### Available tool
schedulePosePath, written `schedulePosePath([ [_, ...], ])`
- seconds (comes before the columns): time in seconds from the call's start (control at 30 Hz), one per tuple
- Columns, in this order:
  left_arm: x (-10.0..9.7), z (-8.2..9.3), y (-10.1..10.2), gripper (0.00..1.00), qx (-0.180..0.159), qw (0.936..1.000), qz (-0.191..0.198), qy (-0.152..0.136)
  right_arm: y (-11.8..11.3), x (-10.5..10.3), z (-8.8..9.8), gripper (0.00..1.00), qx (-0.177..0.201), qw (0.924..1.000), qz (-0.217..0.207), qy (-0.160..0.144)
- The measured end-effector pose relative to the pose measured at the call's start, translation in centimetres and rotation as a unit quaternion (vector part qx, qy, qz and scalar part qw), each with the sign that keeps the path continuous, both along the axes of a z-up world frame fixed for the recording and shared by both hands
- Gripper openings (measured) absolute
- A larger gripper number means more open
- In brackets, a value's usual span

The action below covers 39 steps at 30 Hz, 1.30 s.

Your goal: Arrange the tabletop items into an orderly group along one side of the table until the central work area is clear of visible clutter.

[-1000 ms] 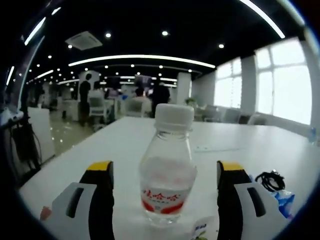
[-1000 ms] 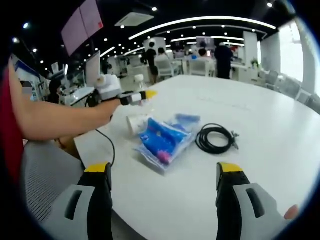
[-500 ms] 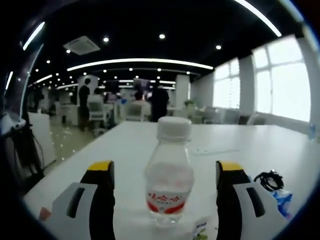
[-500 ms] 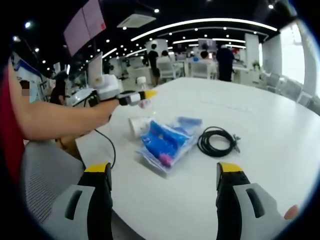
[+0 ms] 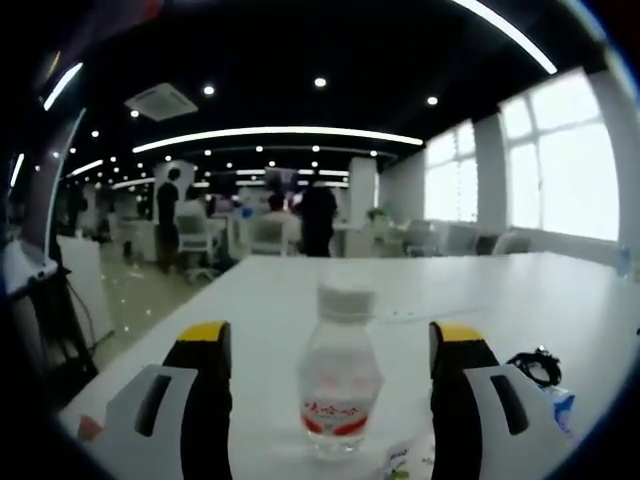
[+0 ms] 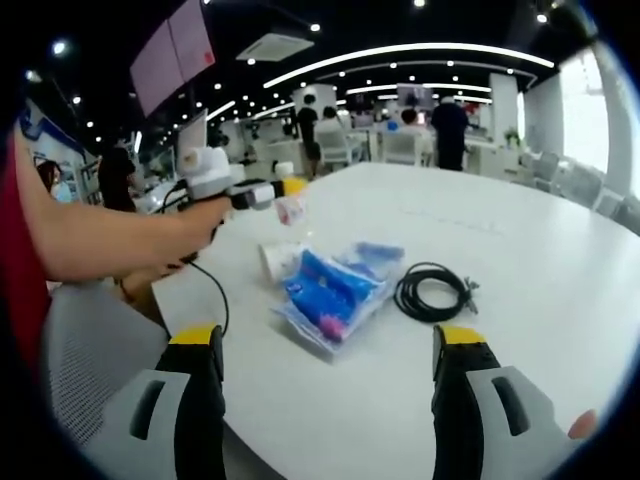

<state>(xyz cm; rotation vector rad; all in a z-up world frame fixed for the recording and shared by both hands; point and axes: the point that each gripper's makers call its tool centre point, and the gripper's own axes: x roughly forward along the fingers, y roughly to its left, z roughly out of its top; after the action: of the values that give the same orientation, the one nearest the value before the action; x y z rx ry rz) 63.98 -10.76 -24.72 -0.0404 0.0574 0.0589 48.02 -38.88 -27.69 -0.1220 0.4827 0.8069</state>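
On the white table (image 5: 520,290), the water bottle (image 5: 340,375) stands lower-centre between the open left gripper (image 5: 330,385) (a careless nudge could topple it).

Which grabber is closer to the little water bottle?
The left one. The water bottle stands upright just ahead of the left gripper, between its open jaws. The right gripper sits farther back, behind the blue packet.

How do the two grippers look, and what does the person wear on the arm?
Each gripper has two black jaws with yellow tips and pale grey side plates: the left gripper and the right gripper. In the right gripper view, the left one shows a white rounded body with a black cable hanging below. The forearm is bare; a red garment shows at the shoulder.
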Motion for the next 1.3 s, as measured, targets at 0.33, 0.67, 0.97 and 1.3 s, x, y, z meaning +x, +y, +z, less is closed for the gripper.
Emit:
schedulePosePath([
  [0.33,-1.4,1.0,0.3,0.77,0.004,1.0000,0.003,-0.004,0.1,-0.3,1.0,0.86,0.004,0.9999,0.002,-0.015],
  [0.67,-2.6,2.0,0.7,0.76,0.011,0.9999,0.000,-0.007,-0.1,-0.4,2.3,0.86,0.006,0.9994,0.002,-0.034],
  [0.97,-4.5,3.4,0.5,0.75,0.021,0.9997,-0.006,-0.013,0.3,-0.6,3.9,0.86,0.011,0.9983,0.011,-0.055],
  [1.3,-7.6,5.4,-0.3,0.72,0.026,0.9992,-0.021,-0.024,0.9,-0.6,5.7,0.86,0.007,0.9964,0.026,-0.081],
])
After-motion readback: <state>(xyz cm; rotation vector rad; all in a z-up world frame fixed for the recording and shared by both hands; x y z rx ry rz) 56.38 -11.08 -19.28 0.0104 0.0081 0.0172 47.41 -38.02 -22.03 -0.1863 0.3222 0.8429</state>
